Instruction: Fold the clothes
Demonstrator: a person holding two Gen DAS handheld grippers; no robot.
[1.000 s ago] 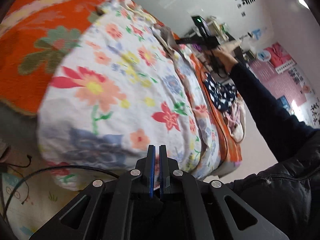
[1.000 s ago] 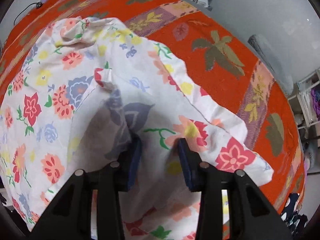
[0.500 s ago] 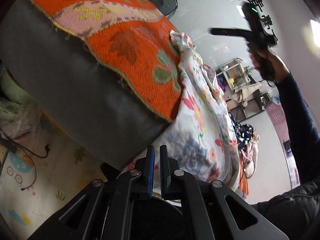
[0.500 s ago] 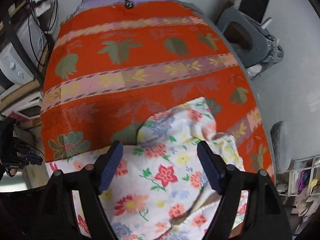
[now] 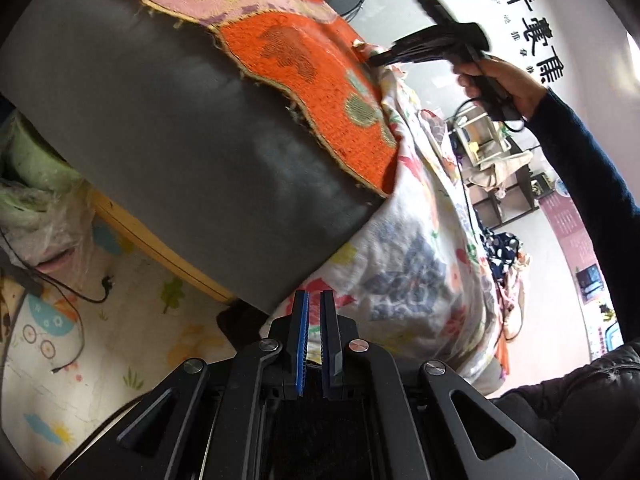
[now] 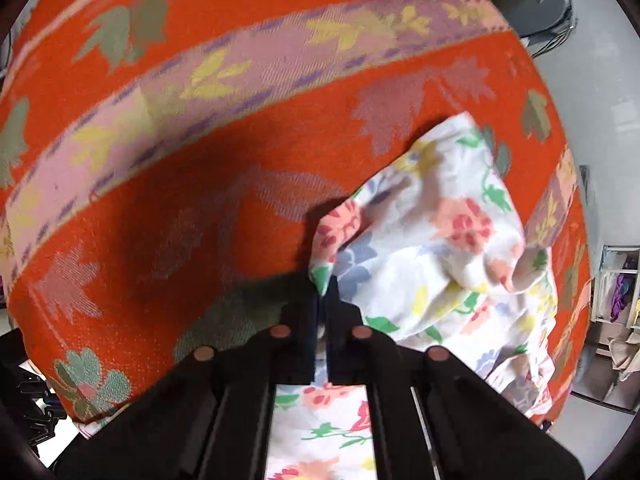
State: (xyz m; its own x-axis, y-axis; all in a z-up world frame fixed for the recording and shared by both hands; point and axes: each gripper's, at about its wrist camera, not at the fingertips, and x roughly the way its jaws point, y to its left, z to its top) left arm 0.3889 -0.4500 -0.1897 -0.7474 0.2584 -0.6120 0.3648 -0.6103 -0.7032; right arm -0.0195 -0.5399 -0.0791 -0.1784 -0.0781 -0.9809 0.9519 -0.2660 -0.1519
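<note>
A white floral garment (image 5: 416,264) lies over the edge of a bed covered by an orange patterned blanket (image 5: 304,56). My left gripper (image 5: 315,300) is shut on the garment's lower edge, which hangs off the bed side. My right gripper (image 6: 323,288) is shut on another edge of the same garment (image 6: 432,240), low over the blanket (image 6: 224,184). In the left wrist view the right gripper (image 5: 376,60) shows far off at the garment's upper end, held by a hand in a dark sleeve.
The bed's grey side (image 5: 192,152) and wooden frame (image 5: 160,252) fill the left wrist view. A play mat with cables (image 5: 80,320) lies below. A pile of other clothes (image 5: 504,252) lies beyond the bed. A grey chair (image 6: 532,0) stands past the bed.
My right gripper was open over the garment and lifted away; now it has come down and shut on the garment's edge. My left gripper stayed shut and dropped below the bed edge.
</note>
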